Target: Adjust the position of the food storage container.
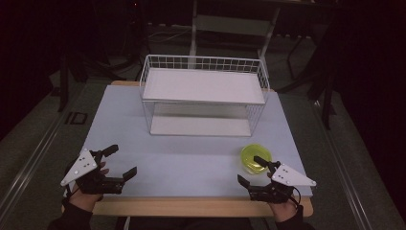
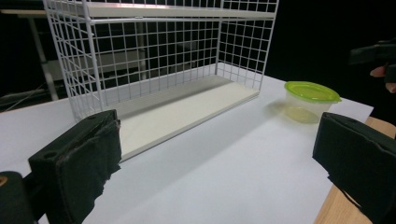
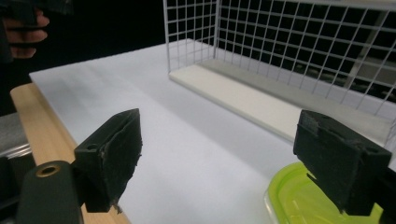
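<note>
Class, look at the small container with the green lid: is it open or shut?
Shut. The green lid sits flat across the clear container, which stands upright on the table.

container (image 3: 322, 205) cut off, rack (image 2: 159, 60) top cropped

You had a white-coated wire rack (image 1: 203, 96) with matt boards, a translucent plastic container (image 2: 310, 101) under a glossy lime lid (image 3: 313, 200), a smooth matt white mat (image 1: 191, 153), and bare wood table edge (image 1: 191, 207)

Wire rack (image 1: 203, 96) at table (image 1: 191, 158) back, lidded container (image 1: 255, 158) front right
</note>
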`<state>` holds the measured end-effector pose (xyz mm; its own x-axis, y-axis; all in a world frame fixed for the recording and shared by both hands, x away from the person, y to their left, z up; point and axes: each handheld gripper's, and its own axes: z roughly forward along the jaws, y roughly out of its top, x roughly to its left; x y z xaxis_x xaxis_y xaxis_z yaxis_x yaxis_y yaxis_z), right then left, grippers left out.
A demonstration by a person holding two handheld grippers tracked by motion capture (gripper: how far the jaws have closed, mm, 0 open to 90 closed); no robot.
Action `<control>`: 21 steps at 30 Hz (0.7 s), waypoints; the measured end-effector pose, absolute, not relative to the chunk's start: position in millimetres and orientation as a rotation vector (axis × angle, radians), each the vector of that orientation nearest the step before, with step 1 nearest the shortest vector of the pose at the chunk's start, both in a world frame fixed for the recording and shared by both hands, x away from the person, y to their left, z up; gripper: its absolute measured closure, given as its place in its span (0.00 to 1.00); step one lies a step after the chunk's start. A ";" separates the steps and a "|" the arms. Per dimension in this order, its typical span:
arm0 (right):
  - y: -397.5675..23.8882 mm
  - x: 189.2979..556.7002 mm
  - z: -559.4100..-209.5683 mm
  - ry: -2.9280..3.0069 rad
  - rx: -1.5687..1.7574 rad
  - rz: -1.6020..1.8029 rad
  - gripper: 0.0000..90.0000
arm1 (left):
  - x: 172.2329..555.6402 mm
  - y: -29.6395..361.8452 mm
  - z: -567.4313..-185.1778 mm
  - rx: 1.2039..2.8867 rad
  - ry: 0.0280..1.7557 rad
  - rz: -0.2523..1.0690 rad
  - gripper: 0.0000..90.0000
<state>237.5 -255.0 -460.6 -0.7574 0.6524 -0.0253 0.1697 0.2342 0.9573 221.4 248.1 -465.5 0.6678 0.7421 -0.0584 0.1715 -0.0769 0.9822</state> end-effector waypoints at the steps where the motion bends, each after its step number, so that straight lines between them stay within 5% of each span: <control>1: -253.7 238.4 -461.3 2.102 0.741 1.533 0.16 | 221.2 248.2 -465.4 1.605 0.763 0.555 0.02; 15: -257.9 246.1 -439.7 2.060 0.766 1.533 0.16 | 220.0 247.1 -465.0 1.599 0.750 0.560 0.02; 17: -260.0 248.6 -438.8 2.069 0.773 1.529 0.19 | 220.1 246.7 -465.1 1.601 0.750 0.561 0.02; 20: -274.0 258.5 -437.5 2.112 0.794 1.482 0.42 | 220.3 246.1 -465.4 1.605 0.747 0.559 0.02; 21: -274.0 258.5 -437.5 2.112 0.794 1.482 0.42 | 220.5 246.0 -465.6 1.604 0.749 0.558 0.02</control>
